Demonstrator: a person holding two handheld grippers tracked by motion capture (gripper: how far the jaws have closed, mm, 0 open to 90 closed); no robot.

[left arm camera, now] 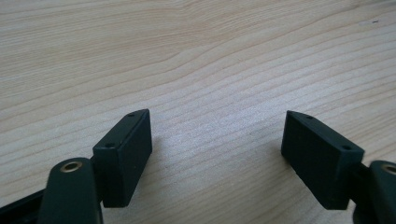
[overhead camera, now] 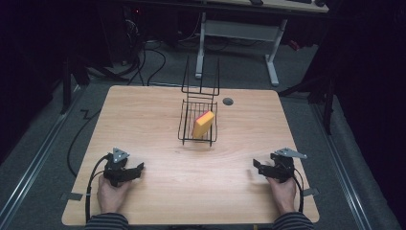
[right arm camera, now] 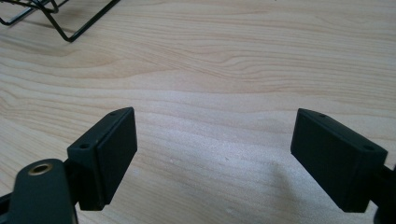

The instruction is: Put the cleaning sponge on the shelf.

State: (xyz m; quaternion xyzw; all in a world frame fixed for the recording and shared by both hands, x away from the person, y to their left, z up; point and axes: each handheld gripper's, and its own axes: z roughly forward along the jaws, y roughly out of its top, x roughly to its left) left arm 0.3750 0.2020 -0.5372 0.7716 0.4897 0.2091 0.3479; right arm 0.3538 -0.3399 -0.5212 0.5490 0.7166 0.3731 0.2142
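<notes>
With both my left tool [overhead camera: 139, 167] and right tool [overhead camera: 256, 165] released near me, a careless reach could tip the black wire basket [overhead camera: 184, 125] holding the yellow-and-pink rectangular sponge [overhead camera: 203, 124].

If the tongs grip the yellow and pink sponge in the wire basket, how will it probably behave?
The sponge looks like foam, so it would probably squash and feel light. It leans on edge inside the wire basket, so a push may tip it flat. Its rough look suggests little slipping.
</notes>
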